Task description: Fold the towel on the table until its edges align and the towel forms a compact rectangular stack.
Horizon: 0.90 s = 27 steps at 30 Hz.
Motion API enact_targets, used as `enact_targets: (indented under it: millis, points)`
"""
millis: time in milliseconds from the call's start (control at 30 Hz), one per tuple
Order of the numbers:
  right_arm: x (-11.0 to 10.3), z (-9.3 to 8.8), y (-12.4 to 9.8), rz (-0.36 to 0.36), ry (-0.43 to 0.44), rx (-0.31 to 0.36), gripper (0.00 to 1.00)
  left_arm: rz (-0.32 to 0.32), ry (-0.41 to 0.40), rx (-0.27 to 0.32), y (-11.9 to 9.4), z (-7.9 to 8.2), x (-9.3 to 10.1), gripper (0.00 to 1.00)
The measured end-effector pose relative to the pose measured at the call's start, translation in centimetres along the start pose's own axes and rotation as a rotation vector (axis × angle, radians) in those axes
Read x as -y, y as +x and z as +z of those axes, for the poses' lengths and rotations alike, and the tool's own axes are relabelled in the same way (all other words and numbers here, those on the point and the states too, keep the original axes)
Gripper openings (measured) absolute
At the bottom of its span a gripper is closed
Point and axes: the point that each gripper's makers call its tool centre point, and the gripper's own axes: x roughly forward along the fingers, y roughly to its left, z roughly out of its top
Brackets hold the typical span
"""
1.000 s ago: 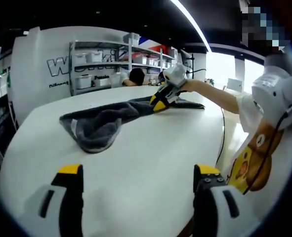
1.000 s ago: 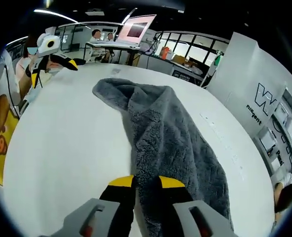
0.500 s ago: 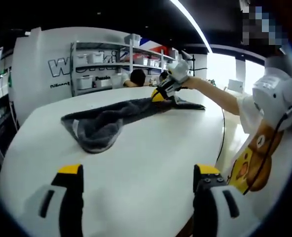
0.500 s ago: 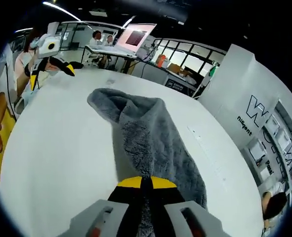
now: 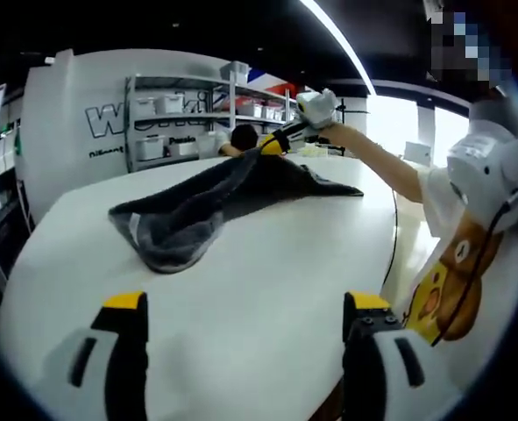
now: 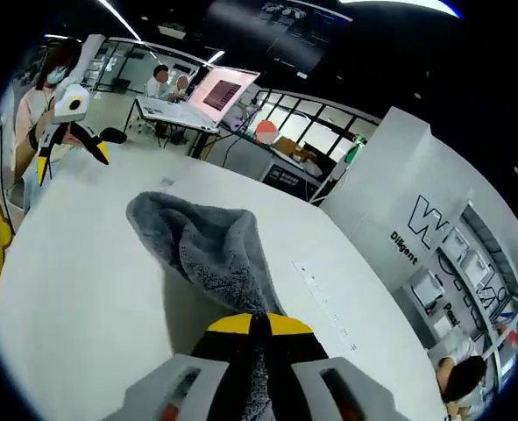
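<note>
right gripper (clamped), towel edge now raised

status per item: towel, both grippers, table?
towel: grey, bunched rather than folded, one end lifted off the table, the other end resting on it.
right gripper: shut on the towel, holding its raised end.
left gripper: open, holding nothing, over bare tabletop short of the towel.
table: white, carrying the towel's resting end.
</note>
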Motion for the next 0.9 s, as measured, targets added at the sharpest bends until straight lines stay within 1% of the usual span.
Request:
enact_targets:
  millis: [200,367,567,667,767,833,900]
  points:
    - [1.0,0.0,0.5,-0.037,-0.003,-0.009,0.03,0.0,-0.005,-0.001,0.0,-0.2,0.0,0.97]
    - [2.1,-0.9,1.4,-0.071,-0.02,-0.045,0.03,-0.001,-0.005,0.002,-0.1,-0.2,0.0,0.97]
    - [3.2,-2.5,3.0,-0.091,-0.02,-0.095,0.03,0.001,-0.005,0.0,-0.2,-0.2,-0.1,0.97]
    - [3.4,-3.0,3.4,-0.092,-0.018,-0.109,0.03,-0.002,-0.005,-0.001,-0.2,-0.2,-0.1,0.97]
    - [4.2,-4.2,4.3,-0.098,-0.017,-0.148,0.03,0.001,-0.007,-0.002,-0.2,-0.2,-0.2,0.97]
    - [4.5,-4.8,4.8,-0.1,-0.01,-0.164,0.03,0.001,-0.006,-0.001,-0.2,-0.2,-0.2,0.97]
    - [4.7,-5.7,5.5,-0.093,0.009,-0.184,0.03,0.003,-0.008,0.0,-0.2,-0.2,-0.3,0.97]
